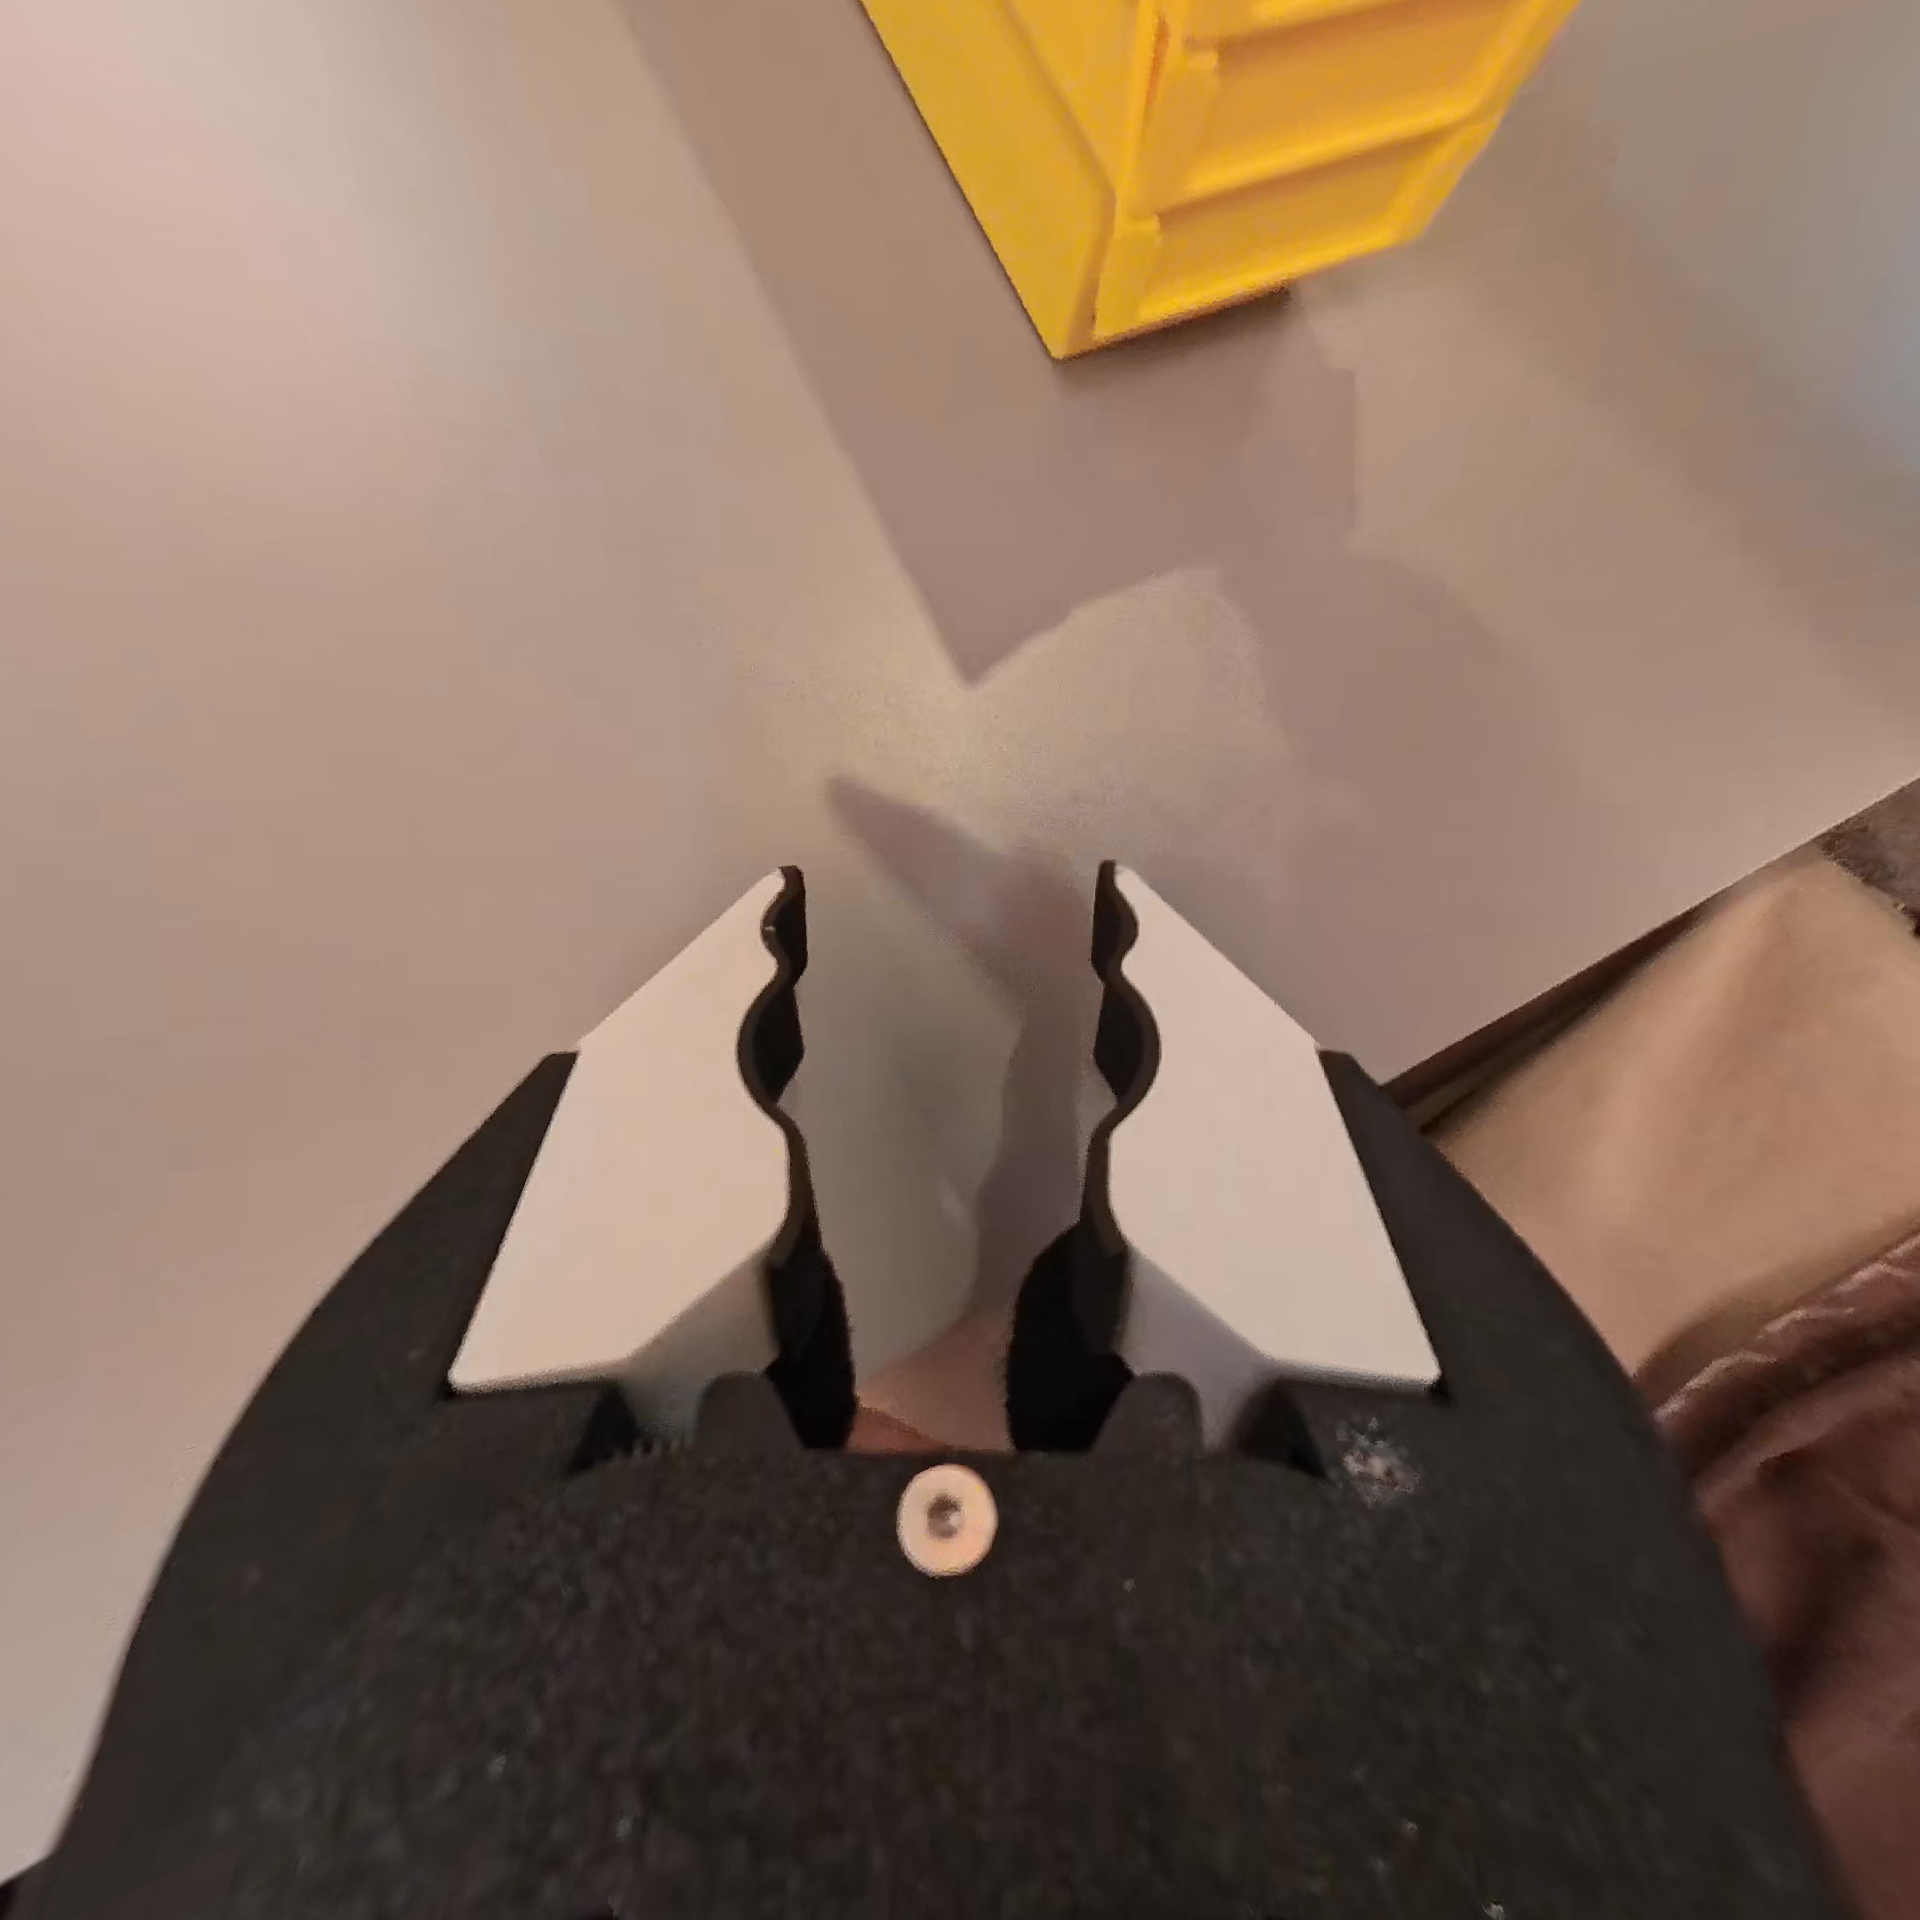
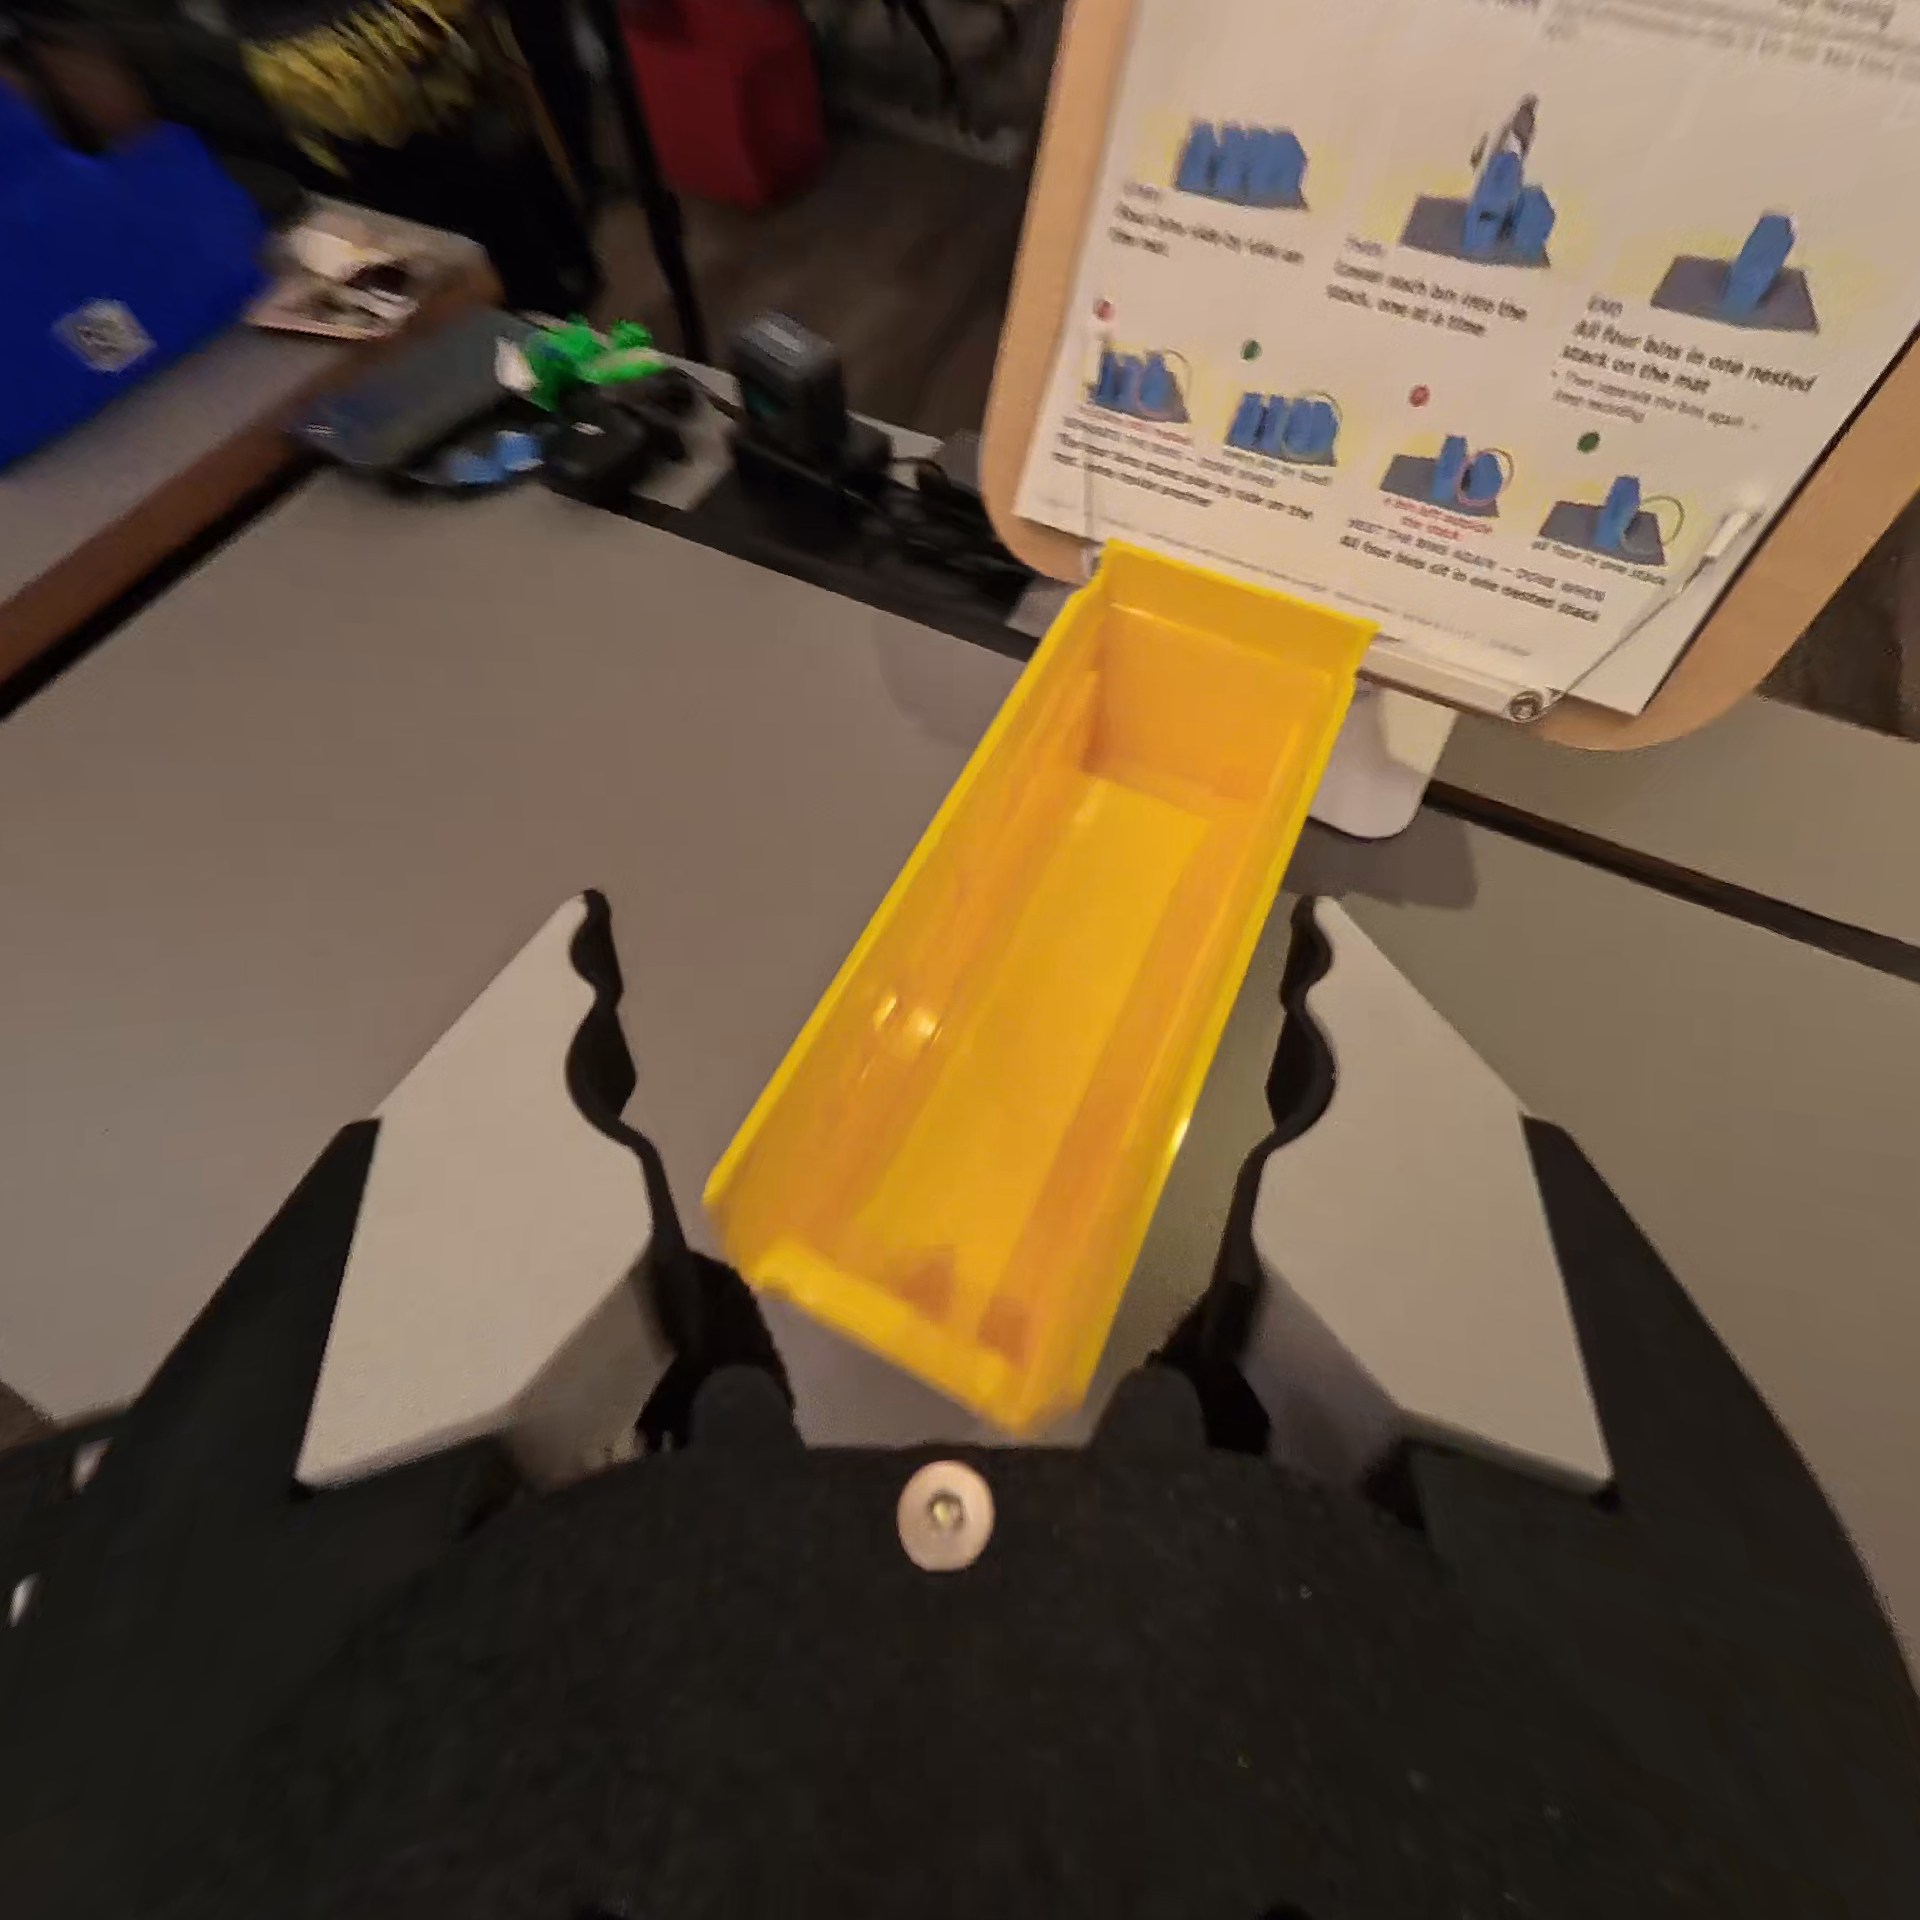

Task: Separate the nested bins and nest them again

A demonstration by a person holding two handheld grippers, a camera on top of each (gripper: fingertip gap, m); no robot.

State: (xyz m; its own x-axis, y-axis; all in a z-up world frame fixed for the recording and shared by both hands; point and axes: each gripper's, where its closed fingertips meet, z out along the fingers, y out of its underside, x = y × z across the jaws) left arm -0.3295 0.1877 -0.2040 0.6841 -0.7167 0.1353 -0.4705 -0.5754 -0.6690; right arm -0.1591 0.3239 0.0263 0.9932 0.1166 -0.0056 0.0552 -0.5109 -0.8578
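Right wrist view: yellow bin (image 2: 1029,997) lies between the released right hand-held gripper's (image 2: 951,914) fingers.

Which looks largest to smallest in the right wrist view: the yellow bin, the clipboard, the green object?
1. yellow bin, though it is nearest the camera
2. clipboard, cut off by the frame, so unsure against the bin
3. green object, clearly smallest, but farthest away

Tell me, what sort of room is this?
Probably a workshop or lab set up for practice tasks. A grey table holds a yellow bin, an illustrated instruction sheet on a clipboard stands behind it, and chargers and cables clutter the far edge.
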